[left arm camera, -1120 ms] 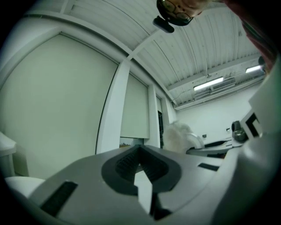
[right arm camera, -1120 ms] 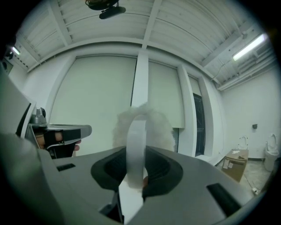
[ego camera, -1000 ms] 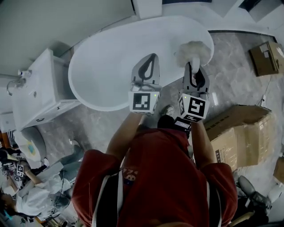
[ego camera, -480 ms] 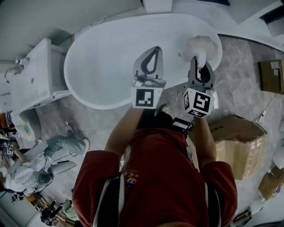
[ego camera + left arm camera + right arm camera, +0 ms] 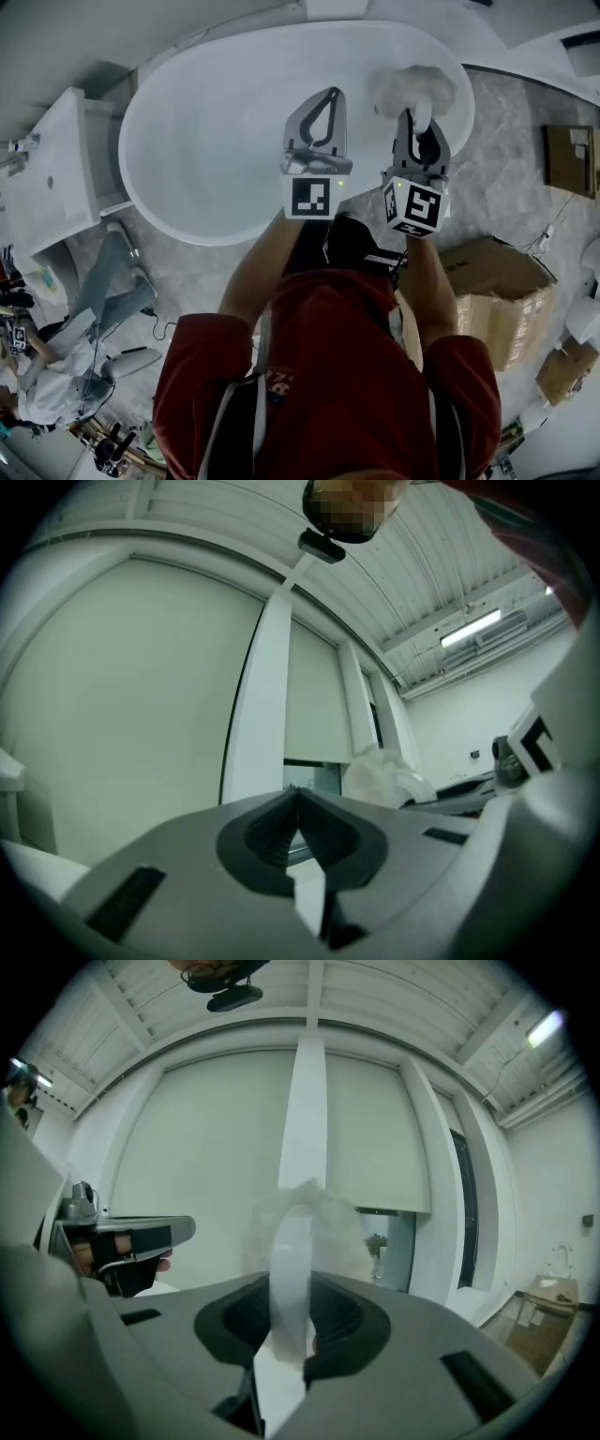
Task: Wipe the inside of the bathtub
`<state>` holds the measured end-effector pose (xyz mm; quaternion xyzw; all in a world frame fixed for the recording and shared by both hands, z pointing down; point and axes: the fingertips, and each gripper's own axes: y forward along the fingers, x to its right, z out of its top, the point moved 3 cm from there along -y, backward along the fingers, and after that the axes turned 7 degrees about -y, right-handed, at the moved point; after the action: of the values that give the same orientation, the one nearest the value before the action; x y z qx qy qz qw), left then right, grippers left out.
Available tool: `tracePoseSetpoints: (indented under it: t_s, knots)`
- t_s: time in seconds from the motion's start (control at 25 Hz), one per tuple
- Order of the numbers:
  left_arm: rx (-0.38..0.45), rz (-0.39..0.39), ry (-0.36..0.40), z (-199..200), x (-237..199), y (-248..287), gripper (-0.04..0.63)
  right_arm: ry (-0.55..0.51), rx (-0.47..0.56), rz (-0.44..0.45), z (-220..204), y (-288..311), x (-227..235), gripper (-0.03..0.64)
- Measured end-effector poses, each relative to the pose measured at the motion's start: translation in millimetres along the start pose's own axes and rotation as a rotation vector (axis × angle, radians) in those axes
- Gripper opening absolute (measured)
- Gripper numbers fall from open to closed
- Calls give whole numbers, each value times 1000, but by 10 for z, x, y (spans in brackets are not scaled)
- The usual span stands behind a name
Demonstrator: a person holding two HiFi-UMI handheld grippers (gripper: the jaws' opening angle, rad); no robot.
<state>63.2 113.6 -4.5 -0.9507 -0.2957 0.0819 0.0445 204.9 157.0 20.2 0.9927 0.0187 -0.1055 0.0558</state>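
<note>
The white oval bathtub (image 5: pixel 211 122) fills the top of the head view. My right gripper (image 5: pixel 419 120) is shut on the white handle (image 5: pixel 290 1274) of a fluffy white wiper (image 5: pixel 413 89), whose head hangs over the tub's right end near the rim. In the right gripper view the fluffy head (image 5: pixel 330 1224) rises just beyond the jaws. My left gripper (image 5: pixel 324 96) hovers over the tub's middle, shut with nothing in it. In the left gripper view its jaws (image 5: pixel 298 803) meet at the tips, and the wiper head (image 5: pixel 382 774) shows to the right.
A white cabinet (image 5: pixel 47 178) stands left of the tub. Cardboard boxes (image 5: pixel 492 281) lie on the marble floor at right, another box (image 5: pixel 570 157) farther right. A person (image 5: pixel 89 323) sits low on the floor at lower left, among cables and gear.
Both grippers have shifted a little farther over the tub, the wiper still held. The tub sits larger and more to the left in view. The person at lower left has moved.
</note>
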Motion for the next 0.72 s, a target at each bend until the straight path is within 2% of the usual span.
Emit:
tracePoseSetpoints:
  t_s: [0.24, 0.4, 0.72]
  knots:
    - [0, 17, -37, -317, 85, 241, 15, 9, -41, 22, -428, 228, 147, 95]
    - [-41, 24, -29, -673, -25, 473, 15, 40, -49, 22, -754, 577, 164, 94]
    - [-90, 91, -34, -1558, 50, 1180, 15, 71, -117, 57, -1812, 1347, 602, 94]
